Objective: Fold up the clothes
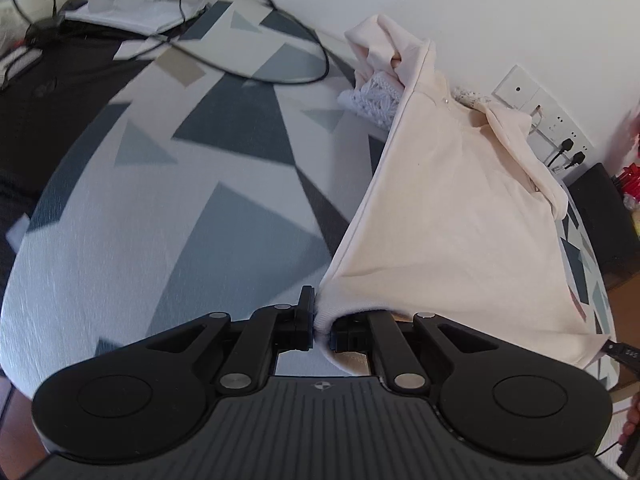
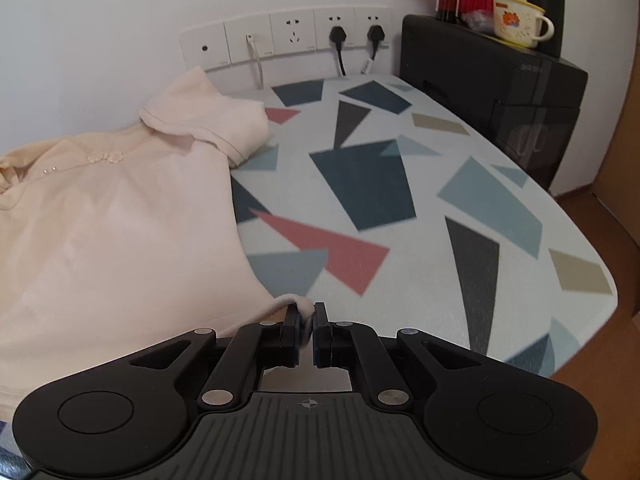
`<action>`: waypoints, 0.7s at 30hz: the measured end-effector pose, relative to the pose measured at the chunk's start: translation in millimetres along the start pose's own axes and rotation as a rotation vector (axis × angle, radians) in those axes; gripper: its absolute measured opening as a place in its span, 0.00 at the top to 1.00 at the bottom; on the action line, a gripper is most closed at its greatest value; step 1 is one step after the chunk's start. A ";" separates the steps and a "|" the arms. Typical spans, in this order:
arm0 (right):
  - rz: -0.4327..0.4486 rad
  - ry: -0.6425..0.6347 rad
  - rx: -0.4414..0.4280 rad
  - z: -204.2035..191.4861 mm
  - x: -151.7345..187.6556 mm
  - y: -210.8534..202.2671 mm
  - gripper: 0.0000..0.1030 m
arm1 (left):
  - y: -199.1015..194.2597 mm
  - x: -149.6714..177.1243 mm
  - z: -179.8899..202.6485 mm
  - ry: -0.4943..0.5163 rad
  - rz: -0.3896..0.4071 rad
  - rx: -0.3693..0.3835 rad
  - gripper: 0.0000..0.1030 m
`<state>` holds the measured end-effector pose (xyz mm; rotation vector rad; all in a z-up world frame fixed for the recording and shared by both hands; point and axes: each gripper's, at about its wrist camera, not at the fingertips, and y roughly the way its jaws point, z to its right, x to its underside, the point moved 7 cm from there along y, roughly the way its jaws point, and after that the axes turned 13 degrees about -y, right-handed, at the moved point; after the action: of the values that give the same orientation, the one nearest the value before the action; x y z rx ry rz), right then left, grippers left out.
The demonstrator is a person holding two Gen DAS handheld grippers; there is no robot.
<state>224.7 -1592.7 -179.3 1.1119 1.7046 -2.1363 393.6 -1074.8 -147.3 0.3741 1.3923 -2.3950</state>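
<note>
- The left claw (image 1: pixel 322 326) is clamped on one bottom corner of the cream top (image 1: pixel 452 216); the garment spreads ahead and to its right across the surface (image 1: pixel 160 208).
- The right claw (image 2: pixel 307 326) pinches the other hem corner; the cream top (image 2: pixel 120 220) lies to its left.
- Only the left view shows black cables (image 1: pixel 256 32) and white lace (image 1: pixel 372 100) far ahead.
- Only the right view shows the mug (image 2: pixel 516 20) on a black cabinet (image 2: pixel 500 92), ahead-right.
- The patterned surface (image 2: pixel 400 200) meets a white wall with sockets (image 2: pixel 296 36).
</note>
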 end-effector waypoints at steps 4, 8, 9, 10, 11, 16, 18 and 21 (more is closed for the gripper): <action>-0.003 -0.024 0.023 -5.6 15.2 -1.8 0.95 | -0.4 17.1 -4.9 0.066 -0.046 -0.035 0.92; -0.009 -0.034 0.033 -5.7 29.0 -0.8 0.95 | 6.5 28.1 -6.6 0.111 -0.084 -0.065 0.92; -0.014 -0.028 0.032 -4.6 32.3 -0.2 0.95 | 6.6 28.7 -5.8 0.117 -0.082 -0.066 0.92; -0.018 -0.024 0.030 -3.7 35.0 0.0 0.95 | 6.6 29.2 -5.3 0.119 -0.081 -0.068 0.92; -0.021 -0.021 0.028 -3.0 37.5 0.1 0.95 | 6.5 29.3 -5.1 0.119 -0.082 -0.068 0.92; -0.028 -0.028 0.030 -3.2 42.7 0.7 0.95 | 4.1 31.5 -4.3 0.144 -0.081 -0.069 0.92; -0.031 -0.030 0.033 -3.8 42.8 1.3 0.95 | 3.8 32.9 -2.3 0.173 -0.081 -0.074 0.92; -0.034 -0.045 0.044 -5.8 42.4 1.5 0.94 | 3.6 34.4 -2.1 0.172 -0.089 -0.072 0.92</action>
<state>198.3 -1575.5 -208.4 1.0446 1.6772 -2.2121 364.1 -1080.2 -164.6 0.5207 1.5970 -2.4233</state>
